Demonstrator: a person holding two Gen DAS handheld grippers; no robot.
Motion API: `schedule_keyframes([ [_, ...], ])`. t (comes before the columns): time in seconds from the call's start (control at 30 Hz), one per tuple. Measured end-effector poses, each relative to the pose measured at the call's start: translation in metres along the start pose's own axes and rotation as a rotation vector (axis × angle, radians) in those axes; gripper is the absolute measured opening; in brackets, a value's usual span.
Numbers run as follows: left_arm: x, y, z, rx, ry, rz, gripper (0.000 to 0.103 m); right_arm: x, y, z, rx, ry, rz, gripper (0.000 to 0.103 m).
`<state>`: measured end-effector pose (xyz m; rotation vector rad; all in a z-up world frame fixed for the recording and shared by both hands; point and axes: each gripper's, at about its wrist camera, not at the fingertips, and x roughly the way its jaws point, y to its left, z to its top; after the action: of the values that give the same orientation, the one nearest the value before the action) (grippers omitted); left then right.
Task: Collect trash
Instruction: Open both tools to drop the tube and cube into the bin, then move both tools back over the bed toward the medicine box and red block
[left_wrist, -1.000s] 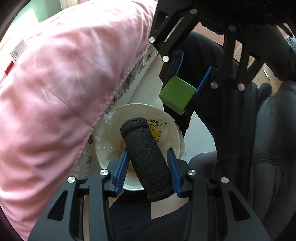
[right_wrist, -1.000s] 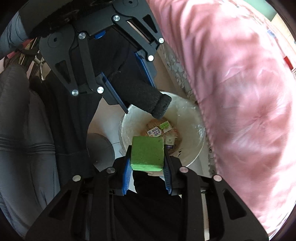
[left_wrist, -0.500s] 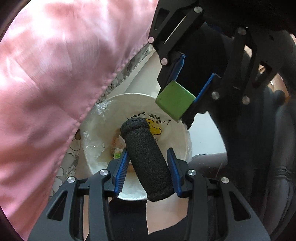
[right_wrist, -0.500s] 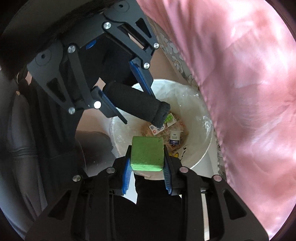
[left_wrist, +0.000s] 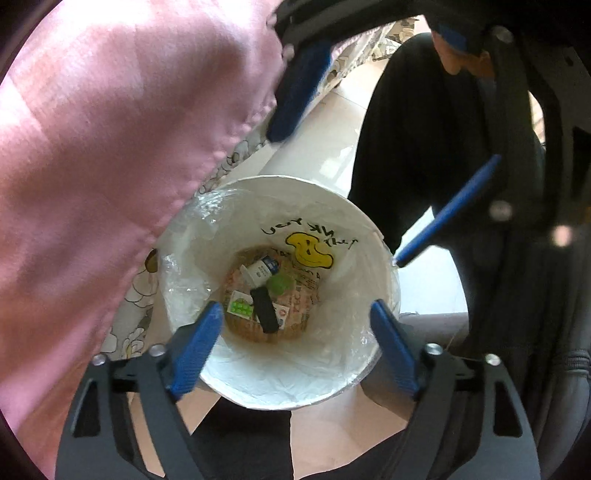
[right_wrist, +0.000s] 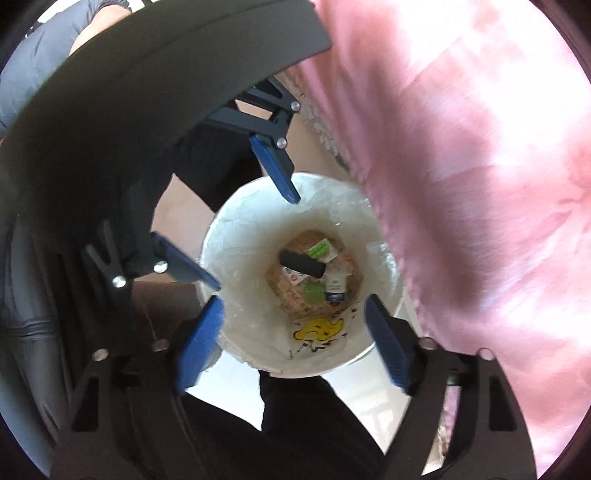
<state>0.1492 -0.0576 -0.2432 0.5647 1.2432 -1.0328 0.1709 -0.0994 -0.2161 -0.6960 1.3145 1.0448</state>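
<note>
A white bin (left_wrist: 306, 181) with a clear liner and a yellow smiley print stands on the floor below both grippers. At its bottom lie a black foam cylinder (left_wrist: 264, 306) and a green block (left_wrist: 279, 284) among packets and a small white bottle (left_wrist: 262, 267). My left gripper (left_wrist: 295, 347) hangs over the rim, jaws opening, nothing between them. My right gripper (right_wrist: 293, 343) hangs over the bin (right_wrist: 240, 251) too, jaws opening and empty. In the right wrist view the cylinder (right_wrist: 301, 264) and the block (right_wrist: 313, 291) lie side by side. Each gripper shows in the other's view (left_wrist: 369, 155) (right_wrist: 236, 221).
Pink bedding (left_wrist: 110, 147) (right_wrist: 480, 184) bulges close beside the bin, over a floral sheet (left_wrist: 136, 295). A person's dark trouser leg (left_wrist: 406, 129) stands on the pale tiled floor (left_wrist: 332, 129) next to the bin. A grey padded surface (left_wrist: 576, 369) lies at the right.
Both grippers have opened. The black cylinder has dropped out of the left one and the green block out of the right one, and both now lie in the bin. The grippers sank closer to the rim.
</note>
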Motion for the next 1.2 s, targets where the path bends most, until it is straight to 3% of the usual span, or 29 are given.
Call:
schedule_keyframes([
  [0.43,-0.023,-0.002,-0.002,-0.078,-0.044,0.051,0.089,-0.01,0.011,-0.02,0.025,-0.009,-0.085,0.085],
  [0.7,-0.047,-0.008,-0.002,-0.136,-0.1,0.111,0.089,-0.033,0.013,-0.034,0.048,-0.071,-0.137,0.085],
  [0.93,-0.082,0.002,-0.006,-0.159,-0.126,0.197,0.089,-0.079,0.006,-0.039,0.051,-0.132,-0.19,0.085],
  [1.2,-0.132,0.03,-0.003,-0.169,-0.124,0.295,0.089,-0.154,-0.011,-0.037,0.018,-0.295,-0.25,0.085],
])
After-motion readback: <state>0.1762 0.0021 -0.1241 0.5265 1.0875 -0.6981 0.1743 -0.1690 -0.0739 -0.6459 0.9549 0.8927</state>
